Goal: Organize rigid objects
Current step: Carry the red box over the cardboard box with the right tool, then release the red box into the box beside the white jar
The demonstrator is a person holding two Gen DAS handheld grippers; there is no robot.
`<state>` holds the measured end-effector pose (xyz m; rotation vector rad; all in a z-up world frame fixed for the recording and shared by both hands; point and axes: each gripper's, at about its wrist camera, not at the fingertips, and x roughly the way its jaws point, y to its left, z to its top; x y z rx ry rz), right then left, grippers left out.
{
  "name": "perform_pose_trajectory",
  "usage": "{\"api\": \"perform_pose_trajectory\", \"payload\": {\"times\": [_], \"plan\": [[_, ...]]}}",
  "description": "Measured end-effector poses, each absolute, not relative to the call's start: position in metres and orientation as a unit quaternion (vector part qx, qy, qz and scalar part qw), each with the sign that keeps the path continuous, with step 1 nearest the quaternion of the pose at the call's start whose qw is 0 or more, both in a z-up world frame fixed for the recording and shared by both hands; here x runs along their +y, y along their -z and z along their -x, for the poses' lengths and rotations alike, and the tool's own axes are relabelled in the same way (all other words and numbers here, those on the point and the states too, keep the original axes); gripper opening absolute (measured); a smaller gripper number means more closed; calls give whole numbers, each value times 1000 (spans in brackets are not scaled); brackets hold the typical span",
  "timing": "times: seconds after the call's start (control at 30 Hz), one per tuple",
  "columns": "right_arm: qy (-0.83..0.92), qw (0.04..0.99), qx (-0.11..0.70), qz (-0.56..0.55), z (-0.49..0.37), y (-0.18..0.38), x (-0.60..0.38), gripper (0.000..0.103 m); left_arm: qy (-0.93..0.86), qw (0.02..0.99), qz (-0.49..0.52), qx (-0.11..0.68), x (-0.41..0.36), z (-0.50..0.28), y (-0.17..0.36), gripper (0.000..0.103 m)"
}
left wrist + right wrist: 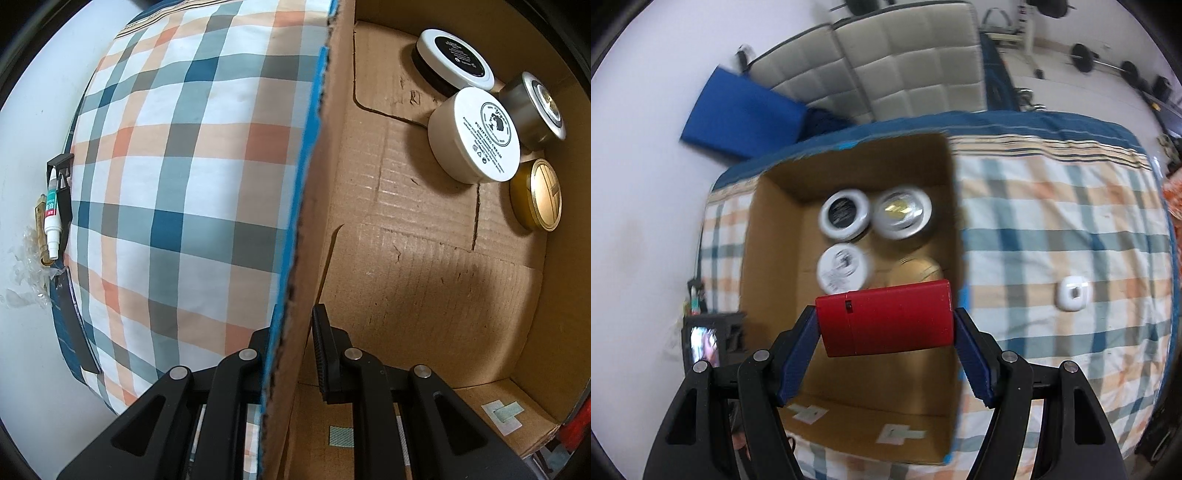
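The right gripper (884, 326) is clamped on a red case (884, 319), holding it above the cardboard box (768, 258) on the checked bedspread (1052, 229). The left gripper (286, 354) pinches the box's wall, four round jars (474, 134) inside

- One cardboard box (768, 229) on the bed.
- Four round jars inside it: one with a black-centred white lid (456, 59), one white cream jar (476, 136), one silver jar (535, 107), one gold tin (537, 194).
- One red case (886, 321).
- One small white square gadget (1073, 293) on the checked bedspread (1052, 236).
- One glue tube (51, 214) beside the bed.
- One blue cushion (738, 114) by the padded headboard.
- Two hand-held grippers, one (291, 347) at the box wall, the other (886, 343) at the case.
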<state>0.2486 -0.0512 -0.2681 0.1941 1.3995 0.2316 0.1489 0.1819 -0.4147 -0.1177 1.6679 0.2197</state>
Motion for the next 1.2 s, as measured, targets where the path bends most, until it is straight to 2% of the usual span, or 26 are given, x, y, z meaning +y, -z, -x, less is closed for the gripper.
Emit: {"api": "perform_pose_trajectory", "payload": {"times": [0.5, 1.2], "plan": [[-138, 669, 711, -168, -244, 362, -5, 74, -100, 667, 55, 737, 183, -147, 417, 12], [-139, 604, 744, -249, -244, 419, 9, 74, -100, 665, 60, 738, 185, -150, 417, 12]]}}
